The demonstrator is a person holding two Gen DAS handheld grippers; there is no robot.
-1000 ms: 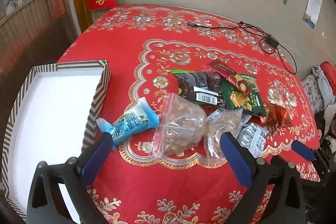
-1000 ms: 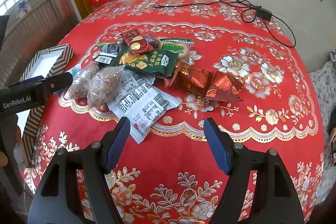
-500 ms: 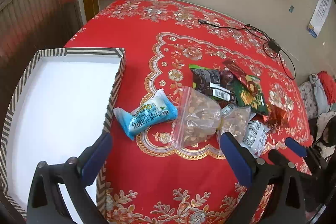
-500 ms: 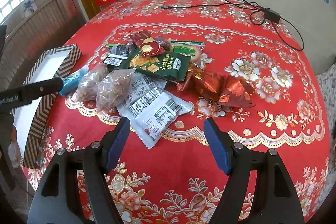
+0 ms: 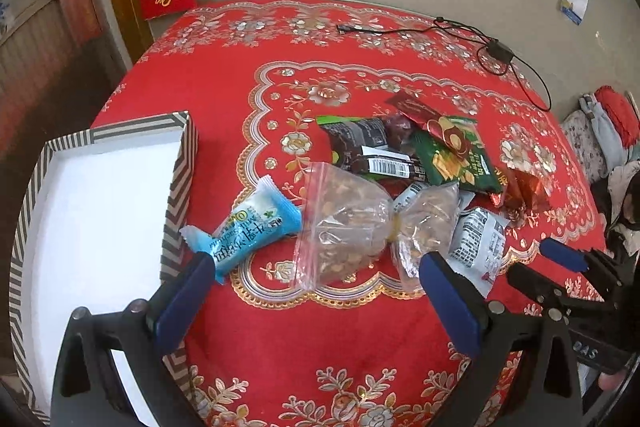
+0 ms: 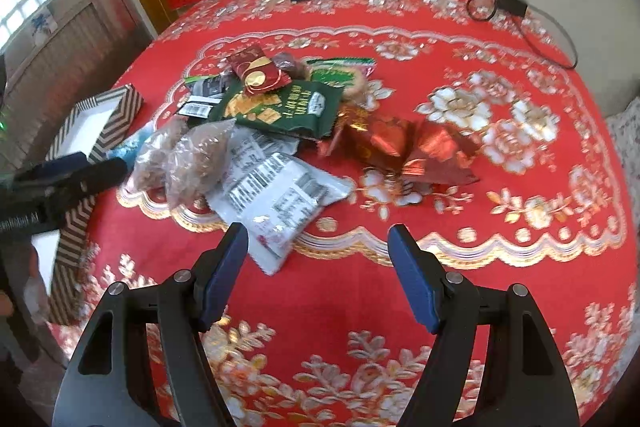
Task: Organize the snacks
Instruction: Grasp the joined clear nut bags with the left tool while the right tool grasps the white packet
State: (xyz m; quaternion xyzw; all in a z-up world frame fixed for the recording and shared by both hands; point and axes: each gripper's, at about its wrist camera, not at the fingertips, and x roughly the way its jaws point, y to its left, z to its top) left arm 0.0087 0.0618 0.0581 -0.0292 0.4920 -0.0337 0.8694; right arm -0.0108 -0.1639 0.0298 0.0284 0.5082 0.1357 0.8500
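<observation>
Snacks point(image 6: 276, 107) overlap; right tool point(image 6: 318, 239) view blurred.

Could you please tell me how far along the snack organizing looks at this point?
Nothing looks done: the striped cardboard box with white interior shows no snacks inside. Nothing is in hand: the left hand-held gripper and right hand-held gripper are both open. Everything is left: the light blue candy wrapper, clear plastic bag of nuts and green foil packet lie on the red floral tablecloth.
</observation>
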